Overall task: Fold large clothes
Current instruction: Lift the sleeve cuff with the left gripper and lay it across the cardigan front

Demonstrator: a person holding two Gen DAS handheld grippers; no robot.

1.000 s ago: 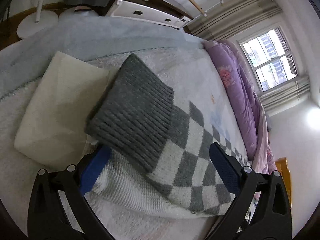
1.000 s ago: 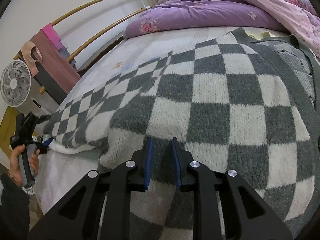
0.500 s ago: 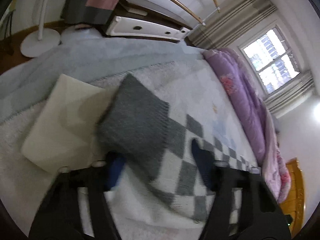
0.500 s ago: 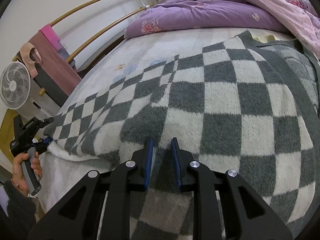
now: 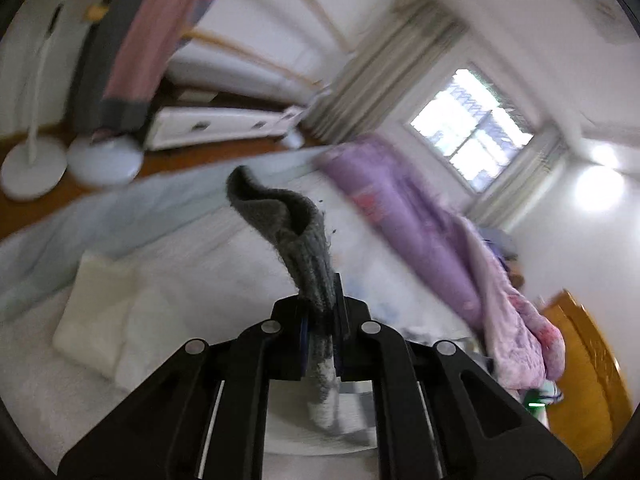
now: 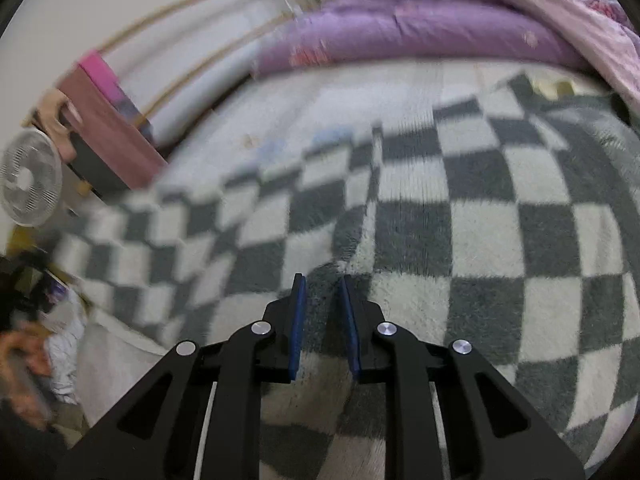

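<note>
A grey and white checkered knit sweater [image 6: 460, 216] lies spread over the bed. My left gripper [image 5: 321, 312] is shut on its grey ribbed cuff [image 5: 296, 232], which stands up from the jaws, lifted off the bed. My right gripper [image 6: 322, 300] is shut on a fold of the sweater's near edge, with the cloth pinched between the blue pads. Both views are blurred by motion.
A purple quilt [image 5: 420, 224] is heaped along the far side of the bed, also in the right wrist view [image 6: 420, 28]. A cream pillow [image 5: 100, 320] lies at the left. A fan [image 6: 28, 180], a clothes rack with hanging garments [image 5: 140, 40] and a wooden door [image 5: 588, 360] stand around.
My left gripper has shut on the grey cuff and lifted it off the bed, tilting upward. My right gripper stays shut on the sweater and has pulled it slightly.
</note>
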